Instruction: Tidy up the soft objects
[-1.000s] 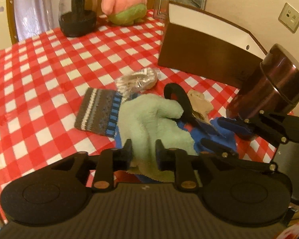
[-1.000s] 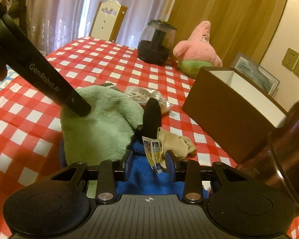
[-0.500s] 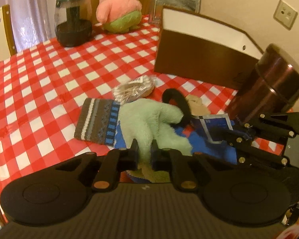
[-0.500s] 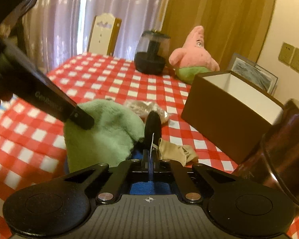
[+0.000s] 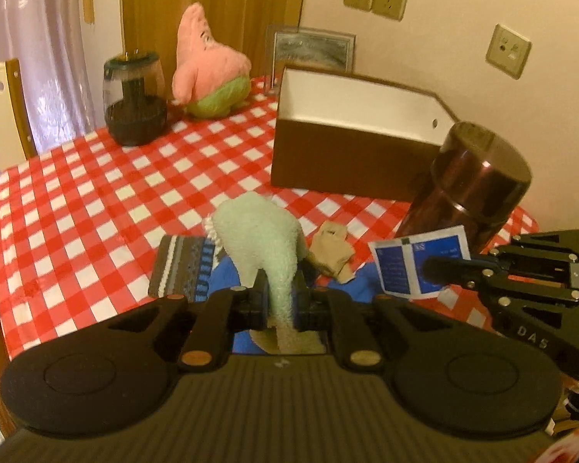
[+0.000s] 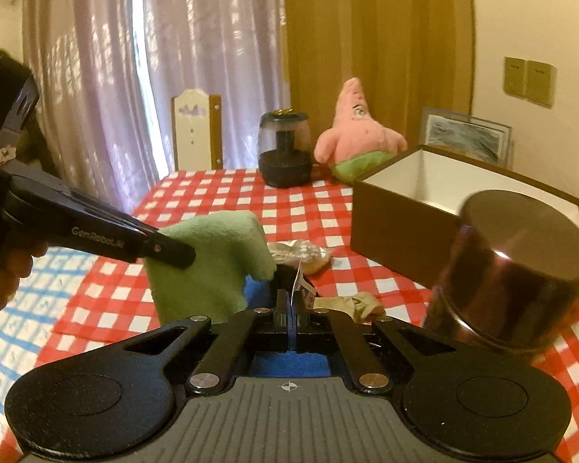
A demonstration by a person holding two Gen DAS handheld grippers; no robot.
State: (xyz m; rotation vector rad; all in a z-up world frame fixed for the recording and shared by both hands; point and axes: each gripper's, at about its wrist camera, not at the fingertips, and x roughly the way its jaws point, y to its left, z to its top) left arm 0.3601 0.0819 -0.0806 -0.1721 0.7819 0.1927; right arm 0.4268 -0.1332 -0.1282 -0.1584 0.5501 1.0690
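My left gripper (image 5: 281, 305) is shut on a pale green fluffy cloth (image 5: 262, 239) and holds it lifted above the table; it also shows in the right wrist view (image 6: 212, 262). My right gripper (image 6: 292, 308) is shut on a blue and white packet (image 5: 420, 266), seen edge-on in its own view (image 6: 299, 281). A blue cloth (image 5: 359, 285), a striped knitted piece (image 5: 181, 270) and a beige sock (image 5: 332, 250) lie on the red checked tablecloth (image 5: 96, 200). A pink star plush (image 5: 208, 65) sits at the far end.
An open brown box (image 5: 351, 154) with a white inside stands behind the pile. A dark brown jar (image 5: 471, 189) stands close on the right. A dark glass jar (image 5: 135, 100) stands beside the plush. A clear plastic bag (image 6: 301, 250) lies beyond the cloths. A chair (image 6: 197, 131) stands behind the table.
Both grippers have shut and risen: the left one lifts the green cloth, the right one lifts the blue packet off the pile.
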